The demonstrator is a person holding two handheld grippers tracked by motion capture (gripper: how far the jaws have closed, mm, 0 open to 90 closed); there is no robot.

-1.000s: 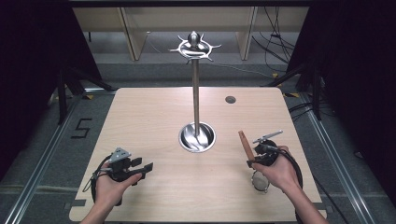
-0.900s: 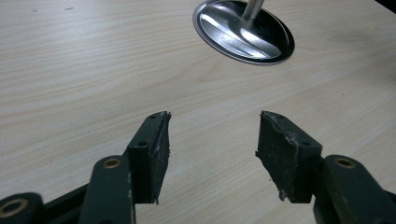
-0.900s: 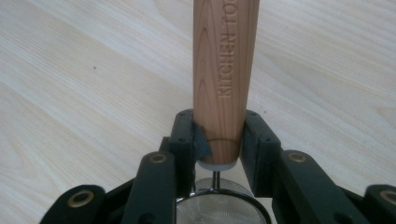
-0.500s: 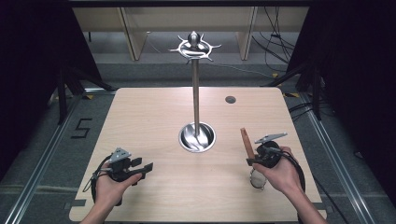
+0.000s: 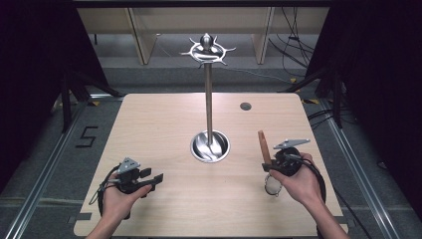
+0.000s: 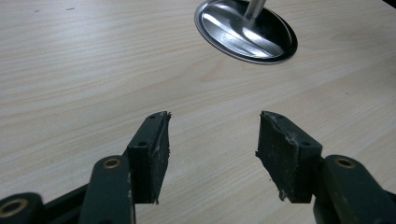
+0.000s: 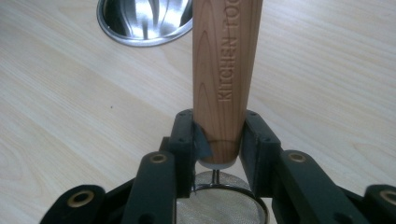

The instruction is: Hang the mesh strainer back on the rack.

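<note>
- Right gripper (image 5: 272, 166): jaws clamped on strainer (image 7: 219, 79) handle, mesh toward the hand, at 4 o'clock of stand (image 5: 209, 144).
- Left gripper (image 6: 212, 154): jaws wide, empty, over worktop (image 5: 164, 124) at 8 o'clock.

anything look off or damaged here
Nothing is spilled or knocked over. The one oddity is wear: the left gripper has frayed, ragged pad edges, seen on the fingertips. The right gripper holds the strainer squarely by its wooden handle, and the stand is upright.
</note>
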